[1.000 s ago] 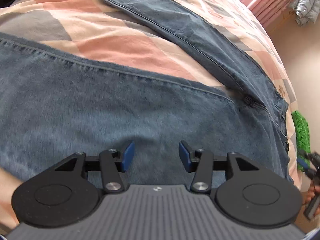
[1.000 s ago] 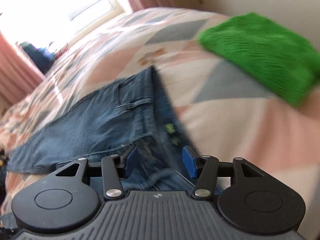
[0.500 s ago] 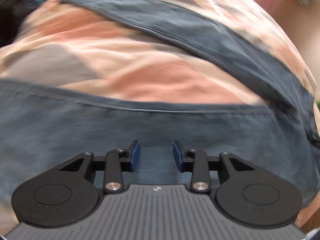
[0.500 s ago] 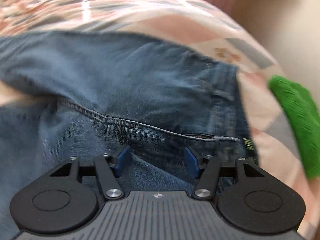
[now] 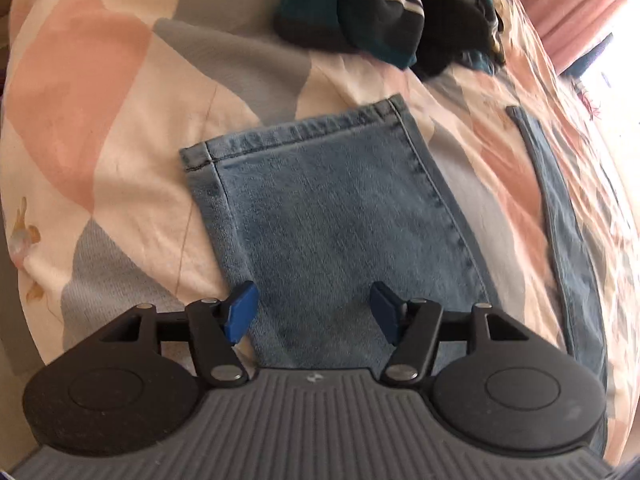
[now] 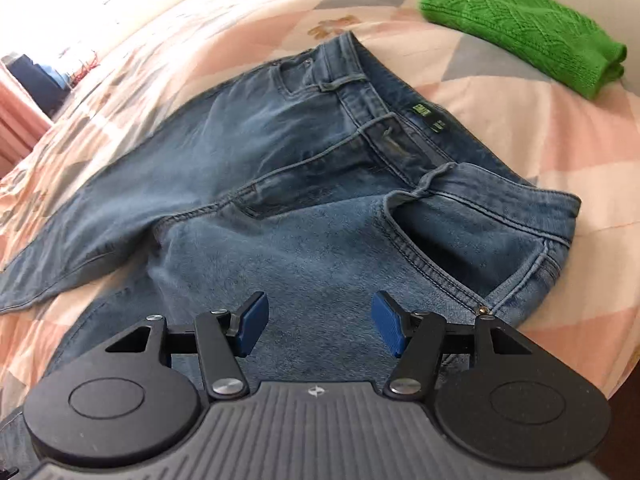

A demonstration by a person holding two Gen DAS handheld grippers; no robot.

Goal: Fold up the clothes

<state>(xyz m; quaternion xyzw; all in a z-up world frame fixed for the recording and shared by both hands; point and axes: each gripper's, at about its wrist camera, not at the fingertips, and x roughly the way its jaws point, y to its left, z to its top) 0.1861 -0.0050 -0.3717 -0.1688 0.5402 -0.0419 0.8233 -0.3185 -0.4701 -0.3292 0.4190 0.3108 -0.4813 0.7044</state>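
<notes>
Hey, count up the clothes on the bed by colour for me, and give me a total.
Blue: 1, the jeans
Green: 1, the knit
Dark: 1 pile, pieces inside too tangled to count
Total: 3, with the pile as one

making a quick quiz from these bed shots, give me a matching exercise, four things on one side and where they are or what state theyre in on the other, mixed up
Things:
1. jeans hem
2. green knit
3. dark clothes pile
4. right tool

Places or states:
A. folded, beyond the waistband, near the bed edge
B. open, over the denim by the front pocket
C. heaped on the bedspread beyond the leg end
D. flat on the bedspread, ahead of the left tool

Pairs: 1-D, 2-A, 3-C, 4-B
</notes>
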